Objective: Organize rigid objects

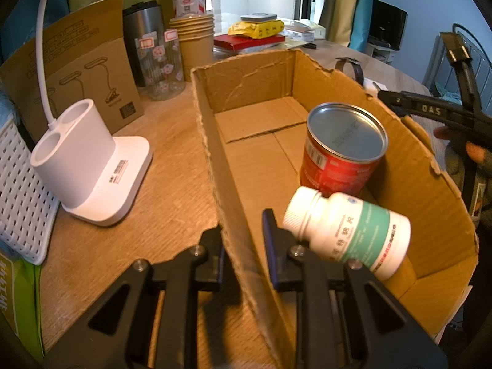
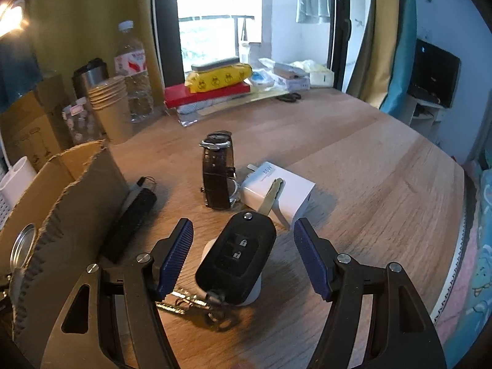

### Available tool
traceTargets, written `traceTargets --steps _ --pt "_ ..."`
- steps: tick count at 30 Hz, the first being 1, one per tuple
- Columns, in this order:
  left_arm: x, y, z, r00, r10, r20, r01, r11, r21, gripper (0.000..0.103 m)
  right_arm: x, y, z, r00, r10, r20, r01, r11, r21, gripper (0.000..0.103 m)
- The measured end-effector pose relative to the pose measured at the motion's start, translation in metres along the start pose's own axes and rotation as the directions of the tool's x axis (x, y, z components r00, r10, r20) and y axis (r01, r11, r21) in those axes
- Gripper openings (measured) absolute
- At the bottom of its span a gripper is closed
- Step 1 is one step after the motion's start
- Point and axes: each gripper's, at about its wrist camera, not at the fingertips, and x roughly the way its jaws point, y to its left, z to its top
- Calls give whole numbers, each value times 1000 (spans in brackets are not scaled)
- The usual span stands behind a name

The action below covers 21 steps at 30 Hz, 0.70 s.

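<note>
An open cardboard box (image 1: 409, 166) holds a red tin can (image 1: 341, 153) standing upright and a white pill bottle (image 1: 347, 230) lying on its side. My left gripper (image 1: 243, 249) is shut on the box's near wall (image 1: 233, 215), one finger on each side. In the right wrist view my right gripper (image 2: 243, 243) is open around a black car key fob (image 2: 236, 258) that lies on a small white object. A brown-strap watch (image 2: 218, 172), a white charger (image 2: 279, 193) and a black stick-shaped object (image 2: 129, 224) lie just beyond, beside the box (image 2: 77, 203).
A white lamp base (image 1: 89, 166), a white basket (image 1: 21, 190), a cardboard sleeve (image 1: 73, 64), a patterned glass (image 1: 160, 64), paper cups (image 1: 196, 40), a steel tumbler and a water bottle stand left of the box. Books and packets (image 2: 221, 83) lie at the table's back.
</note>
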Motion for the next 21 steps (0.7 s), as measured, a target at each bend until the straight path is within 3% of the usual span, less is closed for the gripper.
traceTargets --steps 13,15,21 --pt "1 -2 -1 1000 -5 -1 5 1000 -3 22 13 -3 2 999 8 -53 -7 1000 20 69" --pt "1 -2 -1 1000 -5 -1 5 1000 -3 22 14 -3 2 998 11 -60 -10 1000 21 57" --pt "1 -1 -1 1000 -5 -2 5 1000 -3 22 15 -1 2 998 24 -61 -23 1000 16 47"
